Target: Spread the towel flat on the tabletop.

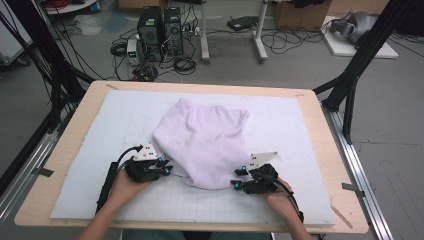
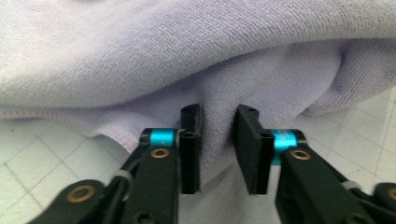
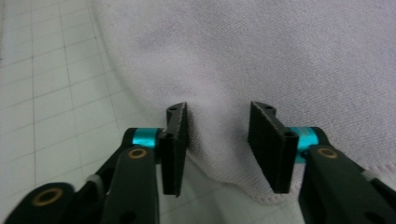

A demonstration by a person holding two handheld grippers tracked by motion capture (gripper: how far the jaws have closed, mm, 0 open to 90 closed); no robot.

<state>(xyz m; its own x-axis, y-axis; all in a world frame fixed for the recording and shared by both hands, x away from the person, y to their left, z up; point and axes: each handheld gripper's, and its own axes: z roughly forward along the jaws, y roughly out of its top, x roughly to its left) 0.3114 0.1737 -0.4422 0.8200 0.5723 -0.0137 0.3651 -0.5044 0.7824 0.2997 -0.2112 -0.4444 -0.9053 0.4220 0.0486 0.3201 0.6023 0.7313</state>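
L claw point(image 2: 218, 149) | towel point(image 2: 196, 51) edge btwn pads | R claw point(image 3: 227, 149) same

lilac towel point(image 1: 202, 140), left gripper point(image 1: 167, 170), right gripper point(image 1: 236, 178), seemingly touching

Beyond your tools, past the worktop point(image 1: 320, 150), you see grey floor point(image 1: 300, 65), two computer towers point(image 1: 160, 32), tangled cables point(image 1: 182, 62) and a white stand point(image 1: 232, 37).

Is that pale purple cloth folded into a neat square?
No, the cloth lies in a loose, rumpled heap on the white gridded mat.
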